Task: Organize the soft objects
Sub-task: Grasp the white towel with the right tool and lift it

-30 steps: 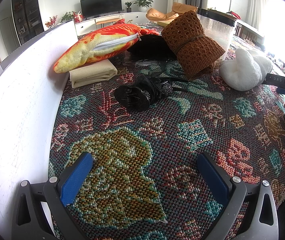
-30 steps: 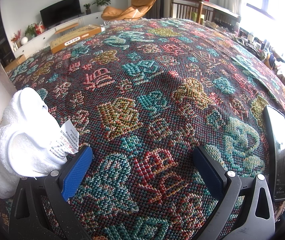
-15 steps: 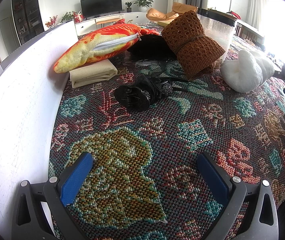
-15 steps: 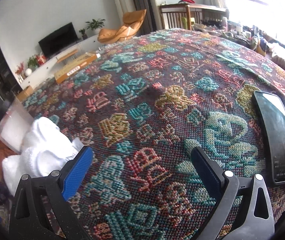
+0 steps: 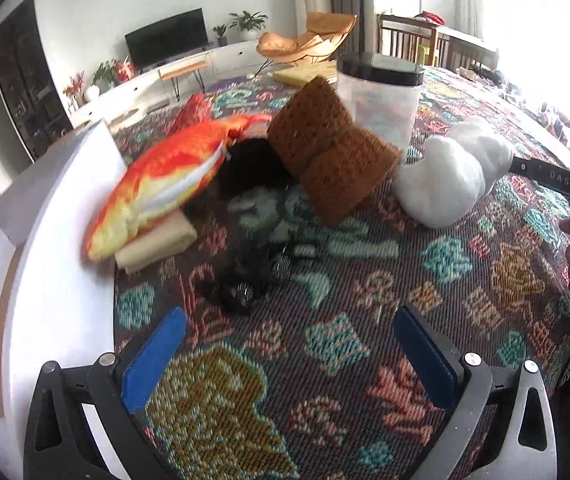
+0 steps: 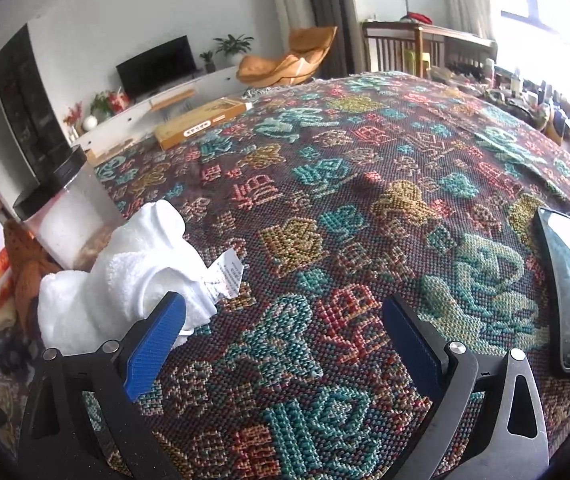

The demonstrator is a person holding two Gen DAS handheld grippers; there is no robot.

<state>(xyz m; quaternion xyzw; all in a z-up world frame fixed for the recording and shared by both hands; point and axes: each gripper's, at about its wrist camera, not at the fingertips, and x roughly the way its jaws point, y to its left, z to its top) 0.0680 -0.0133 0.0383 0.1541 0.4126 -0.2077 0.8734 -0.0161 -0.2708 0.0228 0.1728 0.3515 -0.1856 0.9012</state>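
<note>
Reaching for white towel (image 6: 125, 276) w/ right gripper (image 6: 285, 340): jaws wide apart, nothing held, towel touching left pad at approx 9 o'clock, beside clear jar (image 6: 61, 216). Swing left to centre the roll btwn pads, then close. Left gripper (image 5: 289, 360) also wide, empty, over patterned cloth (image 5: 365, 320).

The left tongs (image 5: 289, 364) stand wide open at the bottom of the frame, above the patterned table (image 5: 365, 344). In the centre a brown knitted bundle (image 5: 333, 160) leans, with a white plush (image 5: 445, 176) just right of it and an orange fish pillow (image 5: 165, 184) on the left.
</note>
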